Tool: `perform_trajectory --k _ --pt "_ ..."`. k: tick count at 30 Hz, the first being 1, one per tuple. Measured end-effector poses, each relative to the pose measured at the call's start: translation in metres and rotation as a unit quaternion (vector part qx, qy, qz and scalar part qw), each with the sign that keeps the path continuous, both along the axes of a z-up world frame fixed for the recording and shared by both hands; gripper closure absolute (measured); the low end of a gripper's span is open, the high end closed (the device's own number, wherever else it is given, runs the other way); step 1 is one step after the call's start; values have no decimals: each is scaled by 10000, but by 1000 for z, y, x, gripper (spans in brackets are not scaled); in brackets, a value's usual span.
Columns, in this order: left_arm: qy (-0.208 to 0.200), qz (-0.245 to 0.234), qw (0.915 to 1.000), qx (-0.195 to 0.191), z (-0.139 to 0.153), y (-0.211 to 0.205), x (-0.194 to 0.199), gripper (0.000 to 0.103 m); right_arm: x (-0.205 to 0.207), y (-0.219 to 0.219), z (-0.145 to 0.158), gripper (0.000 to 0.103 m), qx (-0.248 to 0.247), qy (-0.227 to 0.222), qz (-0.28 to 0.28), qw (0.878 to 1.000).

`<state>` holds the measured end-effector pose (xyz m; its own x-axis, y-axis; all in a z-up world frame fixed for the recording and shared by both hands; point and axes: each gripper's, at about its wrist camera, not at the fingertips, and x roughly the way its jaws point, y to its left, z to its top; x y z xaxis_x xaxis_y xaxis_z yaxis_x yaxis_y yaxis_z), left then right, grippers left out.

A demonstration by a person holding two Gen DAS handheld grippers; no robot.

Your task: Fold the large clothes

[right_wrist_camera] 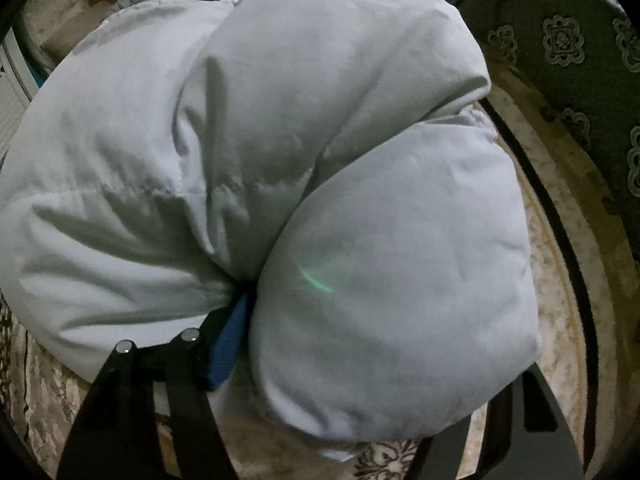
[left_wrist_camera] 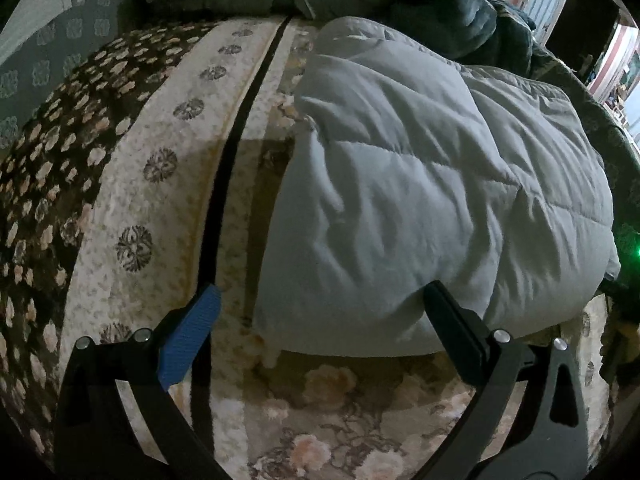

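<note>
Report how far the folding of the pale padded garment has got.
Done: the padded garment lies doubled into a thick bundle on the patterned bedcover. In hand: the right gripper is clamped on a puffy corner of it; the left gripper is open at its near edge, holding nothing. Left: the final fold and tidying, as far as I can judge.

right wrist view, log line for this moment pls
right gripper: shut on grey padded garment | left gripper: open beside garment | surface: floral bedspread
</note>
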<state>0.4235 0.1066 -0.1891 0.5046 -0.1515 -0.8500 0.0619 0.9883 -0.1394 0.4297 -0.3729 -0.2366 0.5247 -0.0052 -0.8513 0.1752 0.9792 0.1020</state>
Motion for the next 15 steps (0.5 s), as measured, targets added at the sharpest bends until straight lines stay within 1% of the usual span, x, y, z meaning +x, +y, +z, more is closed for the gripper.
perform_trajectory --k 3,4,7,9,12,15 --pt "-119 -47 9998 147 3 -1 -1 3 2 12 -1 34 -2 21 -37 10000" --pt "-182 -71 9995 248 3 -2 -1 3 -1 20 0 33 -15 36 -39 10000" --pt "-325 -116 9983 476 3 -10 1 3 0 16 4 32 -22 54 -36 10000" --pt "-369 -131 9978 542 5 -11 1 3 0 20 4 31 -22 57 -53 10000" --pt "-398 -131 9981 454 3 -12 5 3 0 20 6 29 7 32 -124 9999" --pt "-357 -90 9989 305 -6 -9 5 3 -1 16 4 25 198 12 -245 9995"
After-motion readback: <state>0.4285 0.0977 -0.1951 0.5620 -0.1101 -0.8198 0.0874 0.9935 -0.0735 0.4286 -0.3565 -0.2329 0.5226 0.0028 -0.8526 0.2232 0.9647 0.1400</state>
